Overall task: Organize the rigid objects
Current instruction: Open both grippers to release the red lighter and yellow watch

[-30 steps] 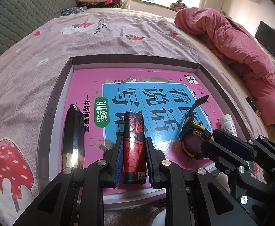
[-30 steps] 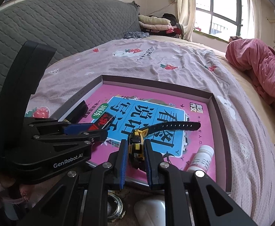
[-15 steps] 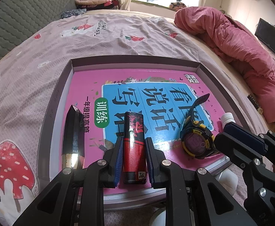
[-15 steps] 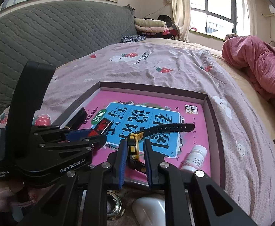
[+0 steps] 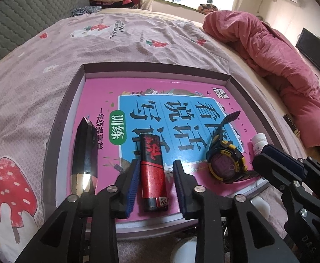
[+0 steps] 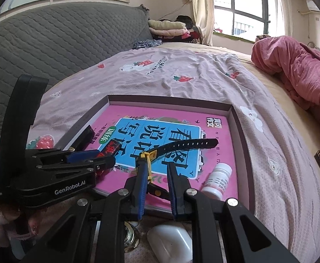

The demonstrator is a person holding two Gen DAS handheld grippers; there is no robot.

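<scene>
A shallow grey box (image 5: 56, 129) on the bed holds a pink book (image 5: 164, 109). On the book lie a black crystal-shaped bar (image 5: 85, 151), a red and black lighter (image 5: 152, 168), a yellow and black watch (image 5: 224, 164) and a small white bottle (image 5: 258, 144). My left gripper (image 5: 155, 184) is open, its fingers either side of the lighter with gaps. My right gripper (image 6: 157, 186) is open around the watch (image 6: 146, 160), which lies on the book (image 6: 217, 135) beside the bottle (image 6: 217, 179).
The box (image 6: 241, 144) sits on a pink strawberry-print sheet (image 5: 116, 43). A red quilt (image 5: 280, 61) lies at the right. A white case (image 6: 170, 241) and a metal ring (image 6: 130, 239) lie below the box's near edge. A grey headboard (image 6: 61, 43) stands at left.
Both grippers have opened: the left let go of the lighter, the right let go of the watch. The right gripper has drawn back a little from the box.
</scene>
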